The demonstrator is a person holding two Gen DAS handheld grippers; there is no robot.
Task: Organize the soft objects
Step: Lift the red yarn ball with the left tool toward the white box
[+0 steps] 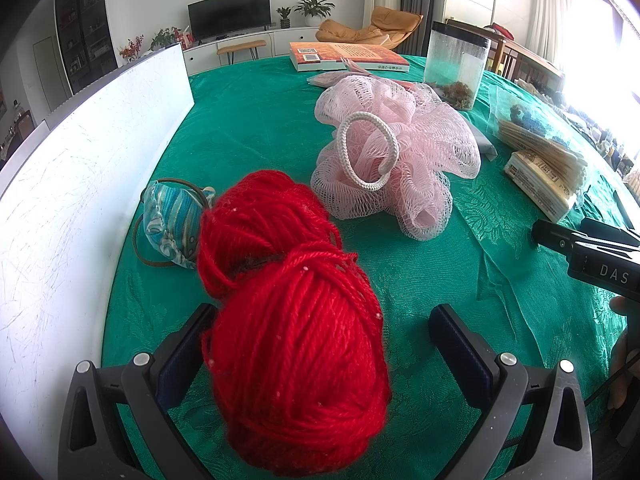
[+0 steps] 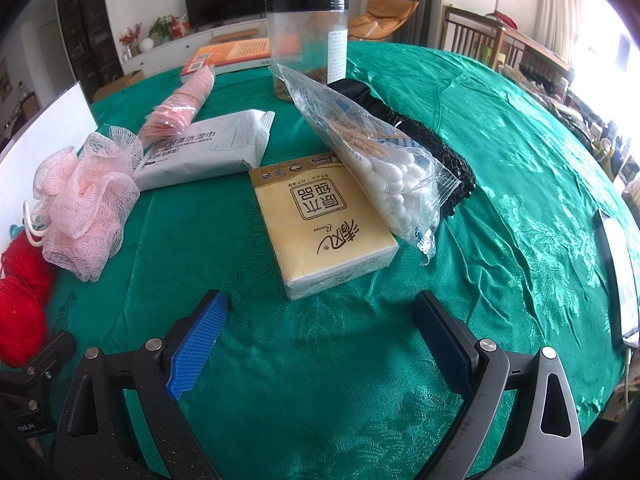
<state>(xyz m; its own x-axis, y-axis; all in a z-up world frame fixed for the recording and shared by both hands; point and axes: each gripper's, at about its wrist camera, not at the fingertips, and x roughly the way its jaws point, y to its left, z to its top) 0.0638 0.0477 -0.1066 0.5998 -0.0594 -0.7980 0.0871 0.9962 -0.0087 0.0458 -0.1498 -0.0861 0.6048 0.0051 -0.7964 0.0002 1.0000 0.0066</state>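
Observation:
A red yarn skein [image 1: 296, 340] lies on the green tablecloth [image 1: 248, 120] between the fingers of my left gripper [image 1: 322, 316]. That gripper is open: its left pad touches the yarn and its right pad stands clear. Beyond the yarn sits a pink mesh bath pouf [image 1: 400, 152] with a white loop. A blue patterned fabric piece [image 1: 172, 220] lies left of the yarn. My right gripper [image 2: 320, 298] is open over bare cloth, just short of a yellow tissue pack [image 2: 320, 224]. The pouf [image 2: 84, 204] and the yarn [image 2: 20, 312] lie far to its left.
A white board [image 1: 80, 180] stands along the left. A wet wipes pack [image 2: 208, 152], a cotton swab bag [image 2: 384, 168], black cloth [image 2: 432, 140], a pink bundle [image 2: 180, 104], a clear jar [image 2: 308, 40] and a book [image 1: 348, 56] lie farther back. A flat device [image 2: 616, 272] rests near the right edge.

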